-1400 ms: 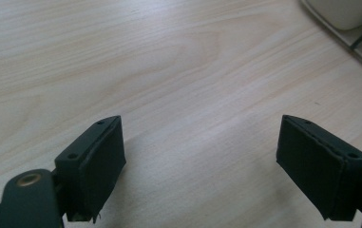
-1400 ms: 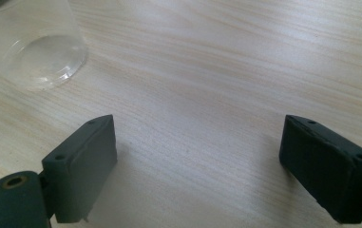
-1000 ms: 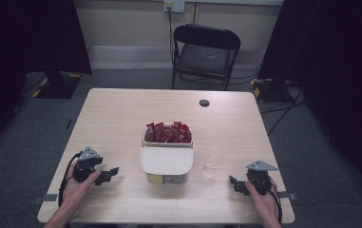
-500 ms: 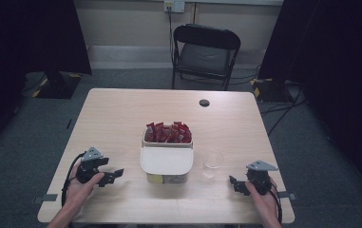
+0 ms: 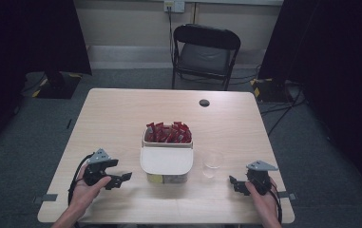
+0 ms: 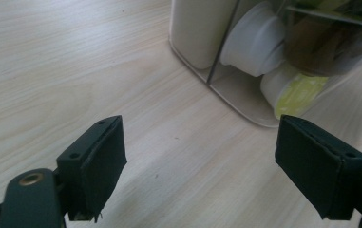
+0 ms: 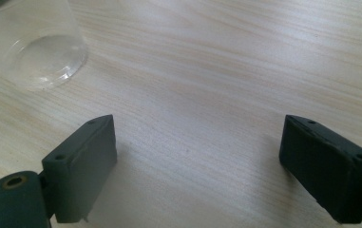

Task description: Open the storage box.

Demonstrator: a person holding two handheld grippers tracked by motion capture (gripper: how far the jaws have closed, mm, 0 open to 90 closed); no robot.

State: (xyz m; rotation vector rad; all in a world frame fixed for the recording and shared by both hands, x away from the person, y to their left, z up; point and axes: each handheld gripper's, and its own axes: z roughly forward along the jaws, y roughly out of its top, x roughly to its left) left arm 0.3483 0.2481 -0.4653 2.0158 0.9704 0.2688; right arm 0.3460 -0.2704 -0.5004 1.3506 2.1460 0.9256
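Your table (image 5: 121,114) carries a box (image 5: 166,161) at its centre, red packets (image 5: 167,132) in the far half and a white lid over the near half, likely so both hands reach it. A clear cup (image 5: 212,164) stands just right of it. Your left gripper (image 5: 114,178) points at the box, nearby, jaws wide and empty. Your right gripper (image 5: 235,184) sits near the cup, equally wide, holding nothing.
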